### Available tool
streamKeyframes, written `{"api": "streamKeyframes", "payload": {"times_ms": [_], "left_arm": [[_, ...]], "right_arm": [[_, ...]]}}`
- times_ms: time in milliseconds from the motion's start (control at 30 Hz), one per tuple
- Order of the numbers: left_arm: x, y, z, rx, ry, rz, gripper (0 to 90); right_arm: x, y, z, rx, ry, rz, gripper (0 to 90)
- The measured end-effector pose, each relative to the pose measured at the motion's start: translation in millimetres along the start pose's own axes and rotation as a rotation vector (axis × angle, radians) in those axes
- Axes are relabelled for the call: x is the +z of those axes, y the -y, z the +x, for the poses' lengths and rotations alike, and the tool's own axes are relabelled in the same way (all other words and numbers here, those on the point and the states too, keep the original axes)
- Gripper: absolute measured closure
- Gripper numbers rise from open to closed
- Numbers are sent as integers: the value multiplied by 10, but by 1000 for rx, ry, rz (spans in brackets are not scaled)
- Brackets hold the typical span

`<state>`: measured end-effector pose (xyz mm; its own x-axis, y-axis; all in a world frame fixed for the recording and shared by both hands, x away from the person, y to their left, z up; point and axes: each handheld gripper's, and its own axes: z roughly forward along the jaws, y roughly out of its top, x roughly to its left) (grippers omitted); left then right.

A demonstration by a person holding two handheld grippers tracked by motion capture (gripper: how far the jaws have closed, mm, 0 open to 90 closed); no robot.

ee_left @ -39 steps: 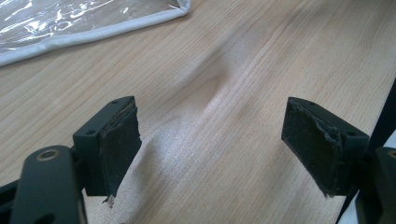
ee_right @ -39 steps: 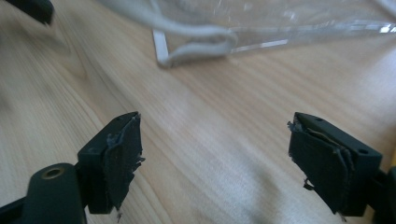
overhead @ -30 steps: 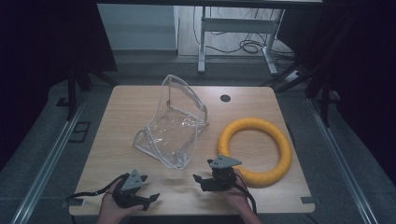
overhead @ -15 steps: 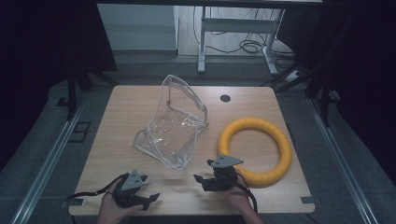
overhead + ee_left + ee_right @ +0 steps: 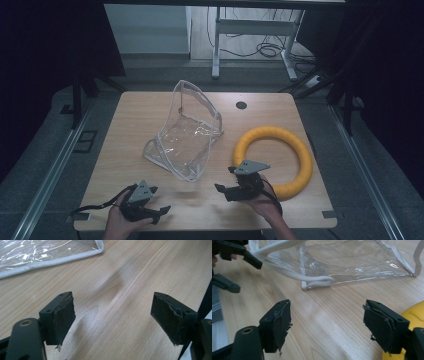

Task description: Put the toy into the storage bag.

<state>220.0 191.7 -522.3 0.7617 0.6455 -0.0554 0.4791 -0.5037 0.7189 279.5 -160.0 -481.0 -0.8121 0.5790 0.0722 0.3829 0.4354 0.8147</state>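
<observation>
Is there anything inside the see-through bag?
The clear bag looks empty: through its plastic you see just the wooden table. Shiny creases could hide something small and flat. The yellow ring lies beside it.

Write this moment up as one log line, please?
left gripper: open, empty, over table | right gripper: open, empty, beside yellow ring | clear bag: untouched

Clear bag (image 5: 187, 135), propped open mid-table

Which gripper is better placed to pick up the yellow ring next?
Right, probably. The right gripper sits open just beside the yellow ring, whose edge shows by its fingers. The left gripper is farther away, facing the clear bag.
</observation>
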Motion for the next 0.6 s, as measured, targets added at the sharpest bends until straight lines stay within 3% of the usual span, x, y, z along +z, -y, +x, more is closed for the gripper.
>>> {"api": "streamKeyframes", "payload": {"times_ms": [200,300,600], "left_arm": [[11,0,-4,-1,5,3,193],[5,0,-2,0,3,2,193],[6,-1,-3,2,5,5,193]], "right_arm": [[-59,-76,-25,-34,-31,81,270],[-88,-114,-31,-109,-20,131,293],[-142,-182,-148,-127,-25,203,297]]}}
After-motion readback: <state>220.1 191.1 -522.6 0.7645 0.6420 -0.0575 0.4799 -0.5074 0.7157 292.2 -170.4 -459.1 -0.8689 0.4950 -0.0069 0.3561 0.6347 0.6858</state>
